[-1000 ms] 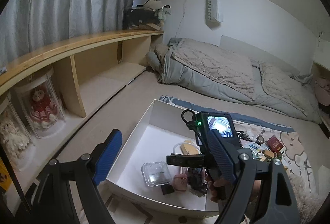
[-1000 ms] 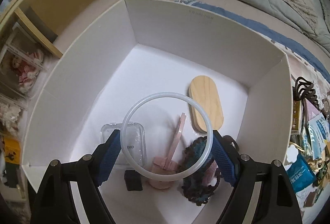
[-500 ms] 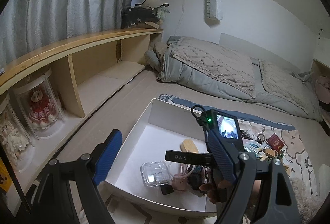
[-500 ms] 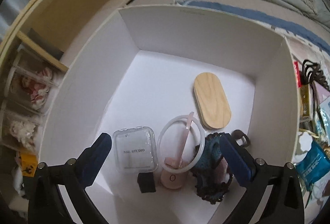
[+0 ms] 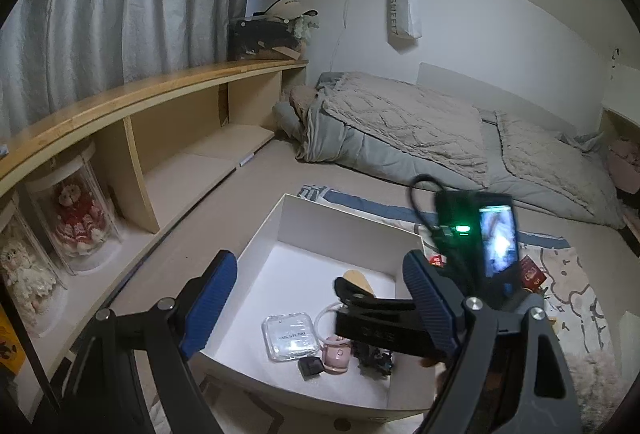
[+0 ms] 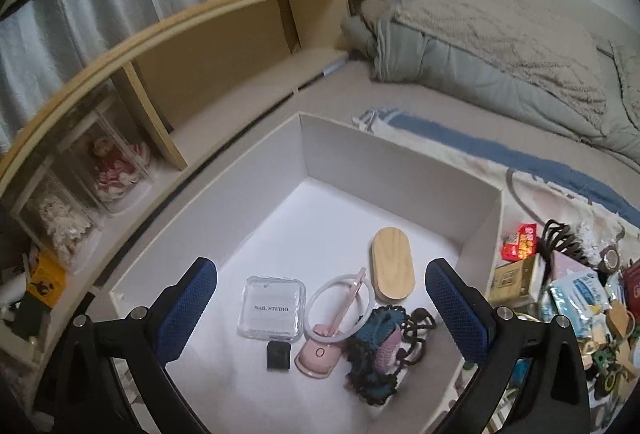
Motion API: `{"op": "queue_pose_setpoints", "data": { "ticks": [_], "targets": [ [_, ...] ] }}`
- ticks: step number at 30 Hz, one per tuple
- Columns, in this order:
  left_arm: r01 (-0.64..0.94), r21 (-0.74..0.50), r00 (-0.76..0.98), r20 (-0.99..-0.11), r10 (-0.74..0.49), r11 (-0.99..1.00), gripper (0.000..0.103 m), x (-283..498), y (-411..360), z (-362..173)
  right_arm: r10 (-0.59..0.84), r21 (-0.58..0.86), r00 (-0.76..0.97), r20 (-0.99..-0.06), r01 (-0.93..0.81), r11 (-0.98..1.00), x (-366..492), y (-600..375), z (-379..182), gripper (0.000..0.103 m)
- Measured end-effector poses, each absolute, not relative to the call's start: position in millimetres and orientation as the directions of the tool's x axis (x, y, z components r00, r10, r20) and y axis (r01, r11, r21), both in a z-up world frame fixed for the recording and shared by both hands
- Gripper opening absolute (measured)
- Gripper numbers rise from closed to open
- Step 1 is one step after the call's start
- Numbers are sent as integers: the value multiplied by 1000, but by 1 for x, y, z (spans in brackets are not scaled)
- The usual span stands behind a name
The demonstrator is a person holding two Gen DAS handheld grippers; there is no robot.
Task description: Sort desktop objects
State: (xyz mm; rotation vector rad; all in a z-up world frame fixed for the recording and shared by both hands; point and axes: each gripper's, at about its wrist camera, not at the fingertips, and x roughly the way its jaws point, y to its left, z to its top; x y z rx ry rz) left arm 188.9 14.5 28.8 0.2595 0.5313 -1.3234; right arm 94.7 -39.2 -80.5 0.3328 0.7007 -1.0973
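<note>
Looking down into a white cardboard box [image 6: 400,158] with flat, smooth walls and square corners. Holding nothing in the right gripper [image 6: 320,274]: bumpy blue pads wide apart above the box floor, just done opening, only air between them. Holding nothing in the left gripper [image 5: 320,262] either: ribbed blue pads apart, hanging over the near side of the same box, with the black body of the other tool showing behind the right pad.

Finding the thin white ring [image 6: 318,287] down on the box floor, round and smooth, lying over a little pink stand [image 6: 318,352] with a rounded base. Seeing the thin pink stem crossing the ring; hard to tell whether looped around it or only leaning on it. Spotting a clear square plastic case [image 6: 272,308] with rounded corners just beside the ring on the left, and a tiny black square [image 6: 278,354] right below the case. Spotting a flat wooden oval [image 6: 394,266] with pale grain touching the ring's far right edge. Noticing a soft, lumpy blue and dark knitted thing [image 6: 372,354] beside the pink base.

Seeing a messy pile of shiny packets [image 6: 576,294] outside the box on the right, on a soft mat.
</note>
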Motion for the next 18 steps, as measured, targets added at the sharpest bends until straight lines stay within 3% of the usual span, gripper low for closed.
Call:
{"op": "queue_pose_setpoints", "data": {
  "ticks": [8, 18],
  "targets": [
    [958, -112, 174, -507, -845, 264, 86, 184, 20, 33, -751, -148, 253, -609, 895, 421, 63, -4, -50, 103],
    [959, -102, 180, -498, -848, 264, 96, 166, 29, 42, -816, -216, 227, -532, 895, 390, 13, 43, -16, 103]
  ]
}}
